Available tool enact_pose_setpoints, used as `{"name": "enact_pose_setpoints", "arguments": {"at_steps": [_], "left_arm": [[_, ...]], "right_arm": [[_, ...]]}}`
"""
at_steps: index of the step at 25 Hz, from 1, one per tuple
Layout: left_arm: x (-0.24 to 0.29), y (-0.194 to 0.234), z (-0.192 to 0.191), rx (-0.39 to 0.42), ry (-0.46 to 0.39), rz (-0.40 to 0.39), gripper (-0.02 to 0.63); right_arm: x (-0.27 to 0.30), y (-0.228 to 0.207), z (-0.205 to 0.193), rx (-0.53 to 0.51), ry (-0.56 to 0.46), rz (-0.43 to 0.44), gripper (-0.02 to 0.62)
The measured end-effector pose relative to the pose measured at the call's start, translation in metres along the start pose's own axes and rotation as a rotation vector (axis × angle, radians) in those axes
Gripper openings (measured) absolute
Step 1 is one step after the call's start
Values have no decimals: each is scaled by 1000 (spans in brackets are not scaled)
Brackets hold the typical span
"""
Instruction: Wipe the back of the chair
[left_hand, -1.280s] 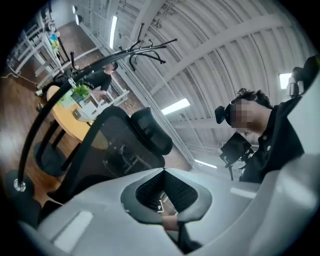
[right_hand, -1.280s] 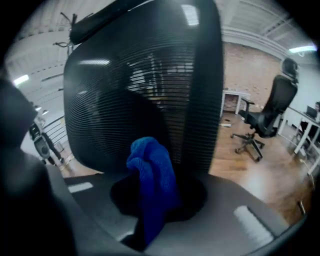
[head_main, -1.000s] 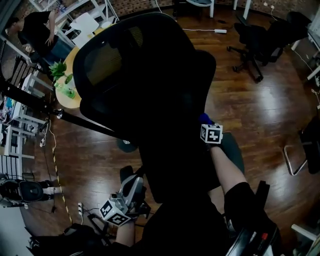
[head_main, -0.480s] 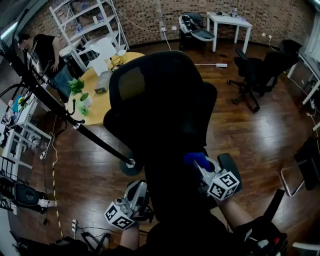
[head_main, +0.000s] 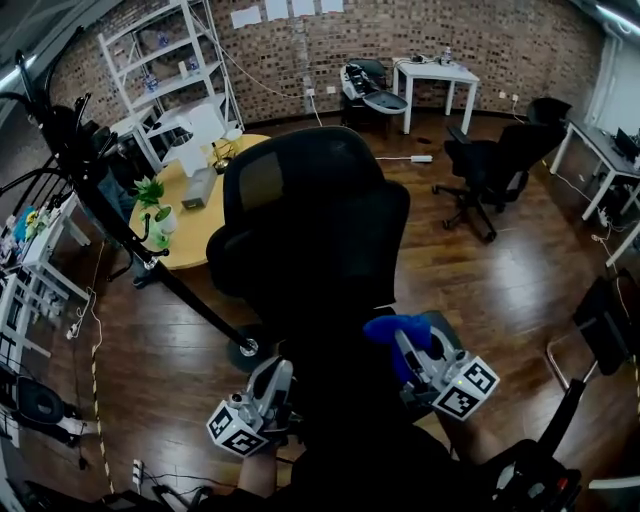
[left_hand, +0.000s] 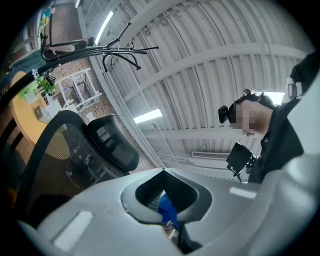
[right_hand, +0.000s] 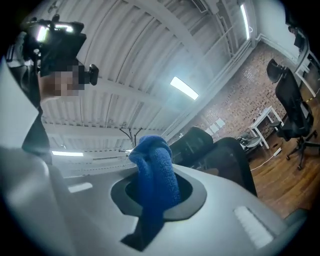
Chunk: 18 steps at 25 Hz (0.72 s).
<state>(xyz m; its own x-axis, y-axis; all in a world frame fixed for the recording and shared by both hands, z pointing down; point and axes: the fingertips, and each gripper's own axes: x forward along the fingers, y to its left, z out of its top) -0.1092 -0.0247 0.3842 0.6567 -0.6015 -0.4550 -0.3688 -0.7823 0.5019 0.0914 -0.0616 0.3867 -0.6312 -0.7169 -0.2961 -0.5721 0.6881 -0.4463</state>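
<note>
The black mesh office chair (head_main: 310, 230) fills the middle of the head view, its back and headrest turned toward me. My right gripper (head_main: 408, 350) is low at the chair's right side, pointing up, shut on a blue cloth (head_main: 392, 328) that bunches above its jaws. The cloth (right_hand: 155, 170) stands clear of the chair (right_hand: 227, 157) in the right gripper view. My left gripper (head_main: 275, 375) sits low at the chair's left side, jaws together with nothing held. In the left gripper view the chair (left_hand: 65, 155) rises at the left.
A yellow round table (head_main: 195, 225) with a potted plant (head_main: 155, 195) stands behind the chair at the left. A black coat-stand pole (head_main: 170, 280) slants across the wooden floor. Another black chair (head_main: 490, 165), a white table (head_main: 435, 75) and white shelving (head_main: 170, 50) line the far side.
My right gripper has come down and back from the chair's back toward me, keeping the blue cloth. The head view has lifted, showing more of the room. The left gripper stays low.
</note>
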Motion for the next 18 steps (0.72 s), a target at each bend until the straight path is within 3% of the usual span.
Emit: {"name": "enact_pose_setpoints", "arguments": {"at_steps": [18], "left_arm": [[-14,-26,2,8,-10,4,-8]], "right_arm": [[-11,35,-4,22,-7,37,34]]}}
